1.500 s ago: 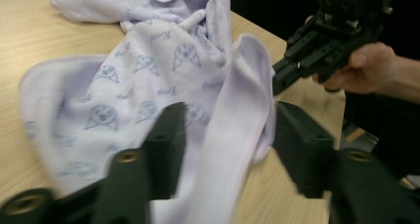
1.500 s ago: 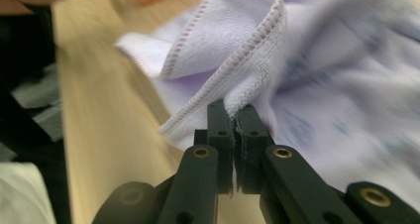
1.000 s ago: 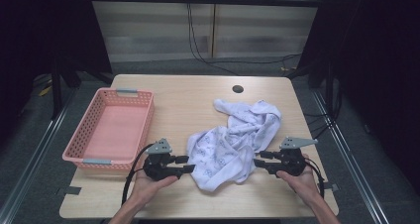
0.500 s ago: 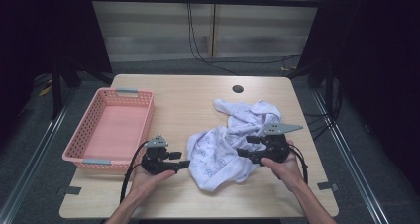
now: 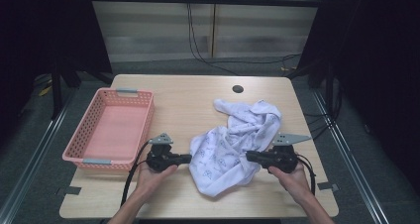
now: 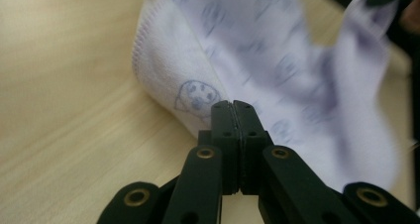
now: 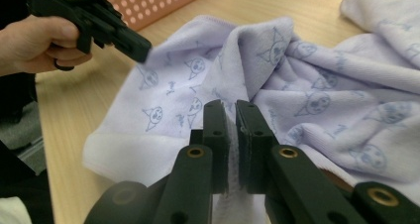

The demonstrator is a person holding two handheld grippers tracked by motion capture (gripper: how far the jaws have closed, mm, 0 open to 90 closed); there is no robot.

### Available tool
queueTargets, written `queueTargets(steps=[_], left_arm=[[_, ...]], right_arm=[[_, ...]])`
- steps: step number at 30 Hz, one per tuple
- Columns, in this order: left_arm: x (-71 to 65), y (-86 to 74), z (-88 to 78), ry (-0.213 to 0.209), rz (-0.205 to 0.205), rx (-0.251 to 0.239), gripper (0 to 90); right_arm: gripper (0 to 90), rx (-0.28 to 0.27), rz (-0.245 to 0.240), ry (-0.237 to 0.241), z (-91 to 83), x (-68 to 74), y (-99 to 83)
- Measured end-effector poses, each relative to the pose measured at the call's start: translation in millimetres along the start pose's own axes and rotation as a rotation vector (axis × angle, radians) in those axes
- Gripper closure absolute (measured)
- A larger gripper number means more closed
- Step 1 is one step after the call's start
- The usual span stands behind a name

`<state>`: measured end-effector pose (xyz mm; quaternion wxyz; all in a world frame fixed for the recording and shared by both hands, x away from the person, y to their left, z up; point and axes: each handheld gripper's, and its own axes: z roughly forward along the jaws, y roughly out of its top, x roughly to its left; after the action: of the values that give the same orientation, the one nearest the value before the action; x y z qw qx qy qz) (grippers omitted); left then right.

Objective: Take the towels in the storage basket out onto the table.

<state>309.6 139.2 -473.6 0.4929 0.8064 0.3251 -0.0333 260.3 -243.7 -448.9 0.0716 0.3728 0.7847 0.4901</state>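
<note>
A pale lilac towel printed with small faces lies crumpled right of the table's middle. My left gripper is at the towel's left edge. Its jaws have just been closing and now meet on the towel's hem. My right gripper is at the towel's near right side. Its jaws have also just been closing, and a fold of the white cloth is pressed between them. From the right gripper view, the left gripper touches the towel's far edge, with a hand around its body.
A pink plastic basket stands with nothing in it at the left of the wooden table. A small dark round hole sits near the table's far edge. Black cables trail from both grippers toward the near edge.
The right gripper went up over the towel half a second ago and has since drawn back toward the near edge. The left hand has barely shifted. The towel's near folds have bunched slightly.
</note>
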Motion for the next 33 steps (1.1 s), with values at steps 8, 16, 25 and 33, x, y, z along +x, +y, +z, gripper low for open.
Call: queueTargets(steps=[8,16,25,33], left_arm=[[-29.9,36.9,-60.0,-0.005,0.078,-0.148,89.4],[-20.7,29.1,-37.9,0.017,0.006,-0.067,65.1],[-13.6,-5.9,-41.5,0.059,-0.005,0.007,53.5],[-9.5,-26.0,-43.4,0.097,-0.014,0.045,45.2]], right_arm=[[85.5,-0.069,-0.003,-0.036,-29.4,-0.9,4.2],[85.2,-0.017,0.024,-0.081,-21.3,-19.8,-9.9],[80.8,0.057,0.056,-0.114,-40.5,-21.2,-45.5],[62.5,0.04,0.078,-0.118,-57.3,-16.5,-53.5]])
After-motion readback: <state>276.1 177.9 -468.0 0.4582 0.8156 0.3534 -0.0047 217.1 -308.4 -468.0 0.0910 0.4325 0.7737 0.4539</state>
